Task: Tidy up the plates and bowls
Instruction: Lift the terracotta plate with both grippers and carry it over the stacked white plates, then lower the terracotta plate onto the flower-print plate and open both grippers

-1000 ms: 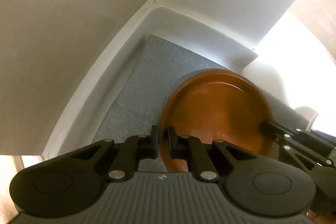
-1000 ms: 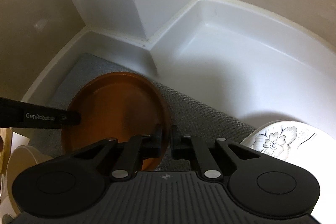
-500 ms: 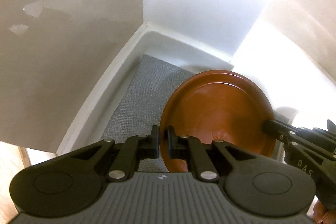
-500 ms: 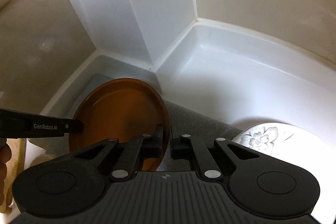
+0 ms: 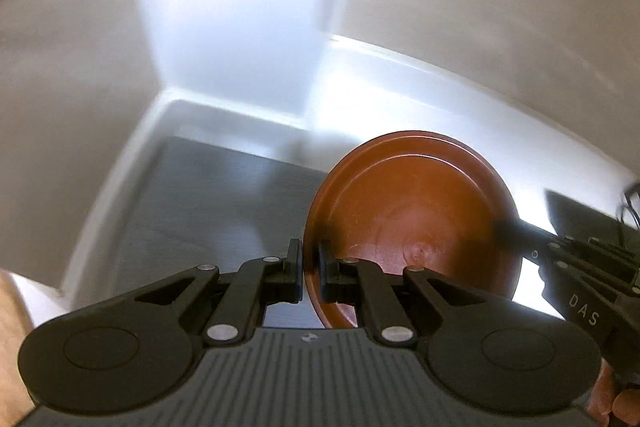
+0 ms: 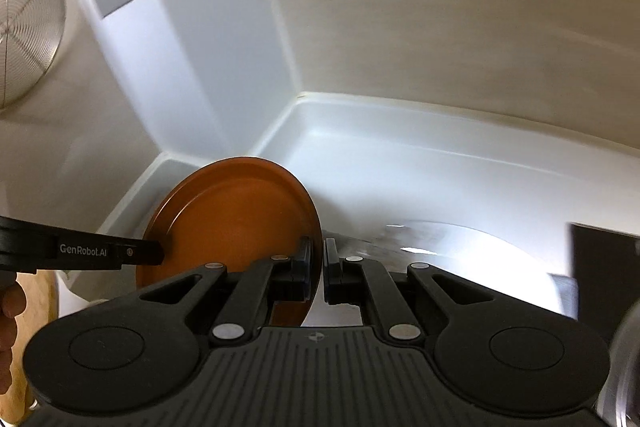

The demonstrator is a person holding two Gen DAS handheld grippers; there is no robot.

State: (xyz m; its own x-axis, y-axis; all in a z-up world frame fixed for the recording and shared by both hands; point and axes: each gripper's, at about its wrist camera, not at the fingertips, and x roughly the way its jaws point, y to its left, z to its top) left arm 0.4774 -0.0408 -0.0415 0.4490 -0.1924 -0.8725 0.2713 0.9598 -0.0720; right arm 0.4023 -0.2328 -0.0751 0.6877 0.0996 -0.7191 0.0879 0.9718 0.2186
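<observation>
Far left in the right wrist view, a wire mesh strainer [image 6: 28, 27] hangs against the beige wall, no part of the job. Below it, a grey mat [image 5: 208, 203] lies in the corner of the white desk [image 5: 400, 95], nothing resting on it in view; likely a landing pad to keep crockery from sliding or chipping. Left gripper [image 5: 310, 269]: fingers clenched on the left edge of the brown plate [image 5: 416, 211], rim pinched between the pads. The plate is off the surface, held in the air over the boundary between mat and bare white desk, tilted with its hollow face toward the left camera. Right gripper [image 6: 316, 269]: fingers likewise clamped on the plate's opposite edge, seen from this side with the rim thin between the pads. Two-point hold on opposite rims looks deliberate, since a shallow smooth plate gripped at one edge alone would tend to swing or slip. Further right, a pale plate [image 6: 460, 247] sits on the desk, blurred and glare-washed, pattern unreadable; judged a plausible stacking partner. At the right margin a dark object [image 6: 604, 251], unidentified. Both views are blurred. Step in hand, by my reading: carrying the brown plate to its place.
</observation>
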